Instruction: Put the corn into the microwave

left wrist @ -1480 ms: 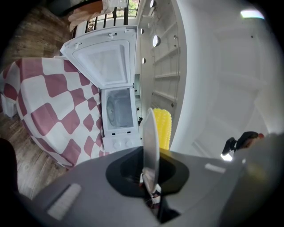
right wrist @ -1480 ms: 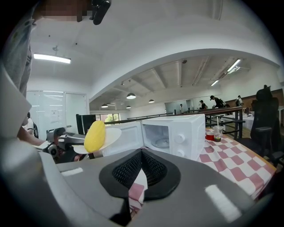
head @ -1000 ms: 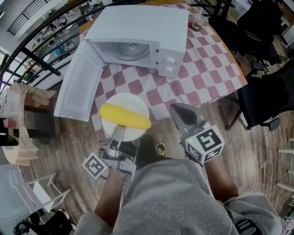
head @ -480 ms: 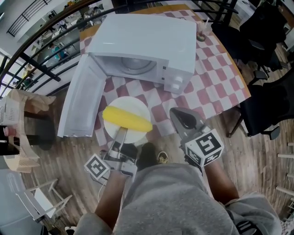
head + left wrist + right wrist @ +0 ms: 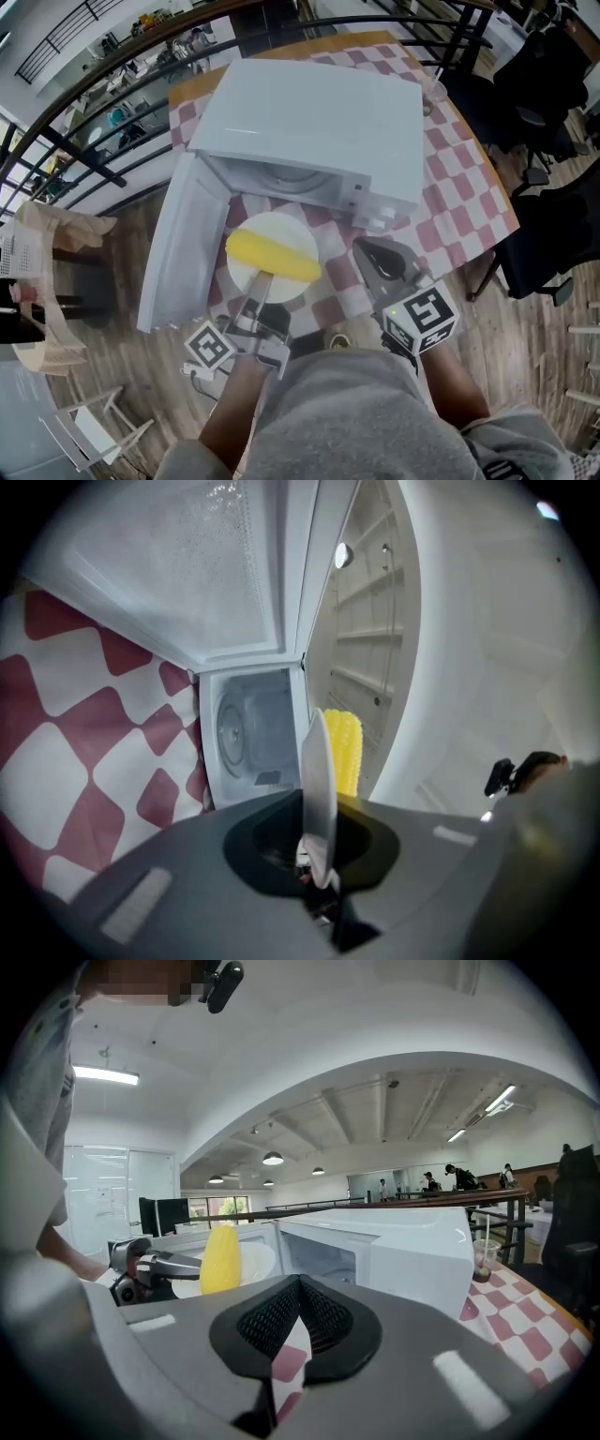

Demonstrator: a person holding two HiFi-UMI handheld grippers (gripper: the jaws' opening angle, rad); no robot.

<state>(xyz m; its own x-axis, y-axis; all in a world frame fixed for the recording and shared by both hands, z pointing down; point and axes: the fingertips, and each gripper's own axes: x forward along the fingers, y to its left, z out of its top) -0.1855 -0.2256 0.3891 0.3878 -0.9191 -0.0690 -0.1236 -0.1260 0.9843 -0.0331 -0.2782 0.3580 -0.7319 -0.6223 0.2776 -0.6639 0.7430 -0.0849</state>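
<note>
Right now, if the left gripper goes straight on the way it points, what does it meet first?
Probably the microwave's open cavity: the left gripper, shut on the plate with the corn, points into it, beside the open door. Depth is unclear.

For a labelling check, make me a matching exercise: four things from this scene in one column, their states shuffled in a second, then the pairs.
1. corn
2. plate
3. microwave door
4. right gripper

A. swung open
B. jaws together, nothing held
C. lies on the plate
D. clamped at its rim by the left gripper

Pairs: 1-C, 2-D, 3-A, 4-B
</note>
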